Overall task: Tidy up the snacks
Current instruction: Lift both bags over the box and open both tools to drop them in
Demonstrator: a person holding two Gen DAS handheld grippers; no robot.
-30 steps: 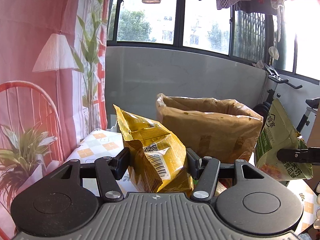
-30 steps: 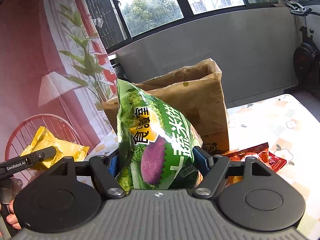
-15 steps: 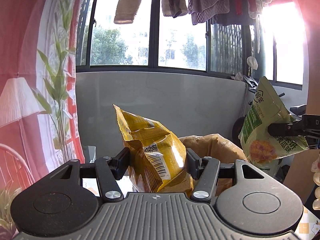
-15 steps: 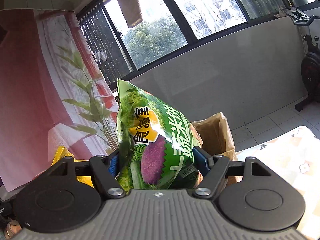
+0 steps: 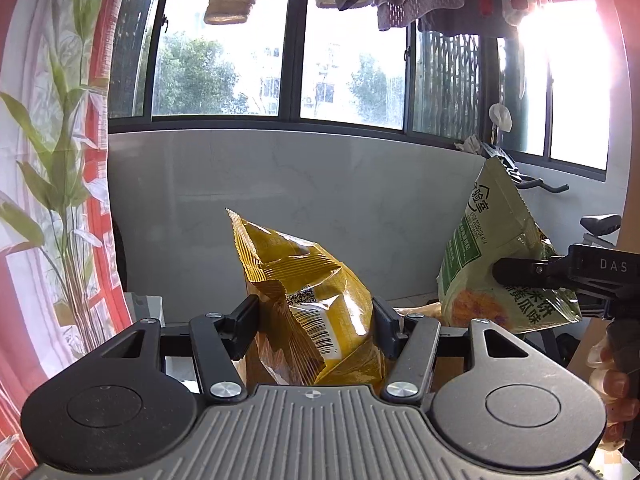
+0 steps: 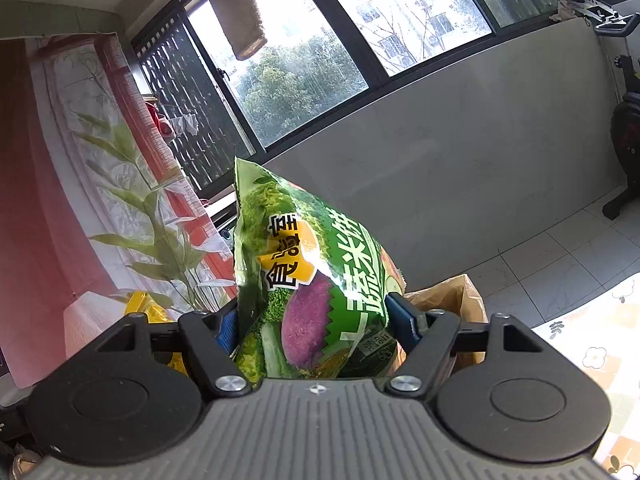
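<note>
**Both snack bags lifted clear, paper bag now low in view**

Raised over the last second: left hand-held gripper (image 5: 313, 322), clamped about half-wide on the yellow snack bag (image 5: 308, 300), and right hand-held gripper (image 6: 316, 326), clamped wider on the green vegetable rice-cracker bag (image 6: 312, 280). Both packets upright, held near their lower halves. Brown paper bag (image 6: 448, 300), earlier filling the middle of each view, now sunk to a sliver behind the jaws, with only its rim showing. Flowered worktop (image 6: 592, 344) glimpsed at right. Probably carried up and over the bag's mouth, with the drop inside not yet made.
</note>
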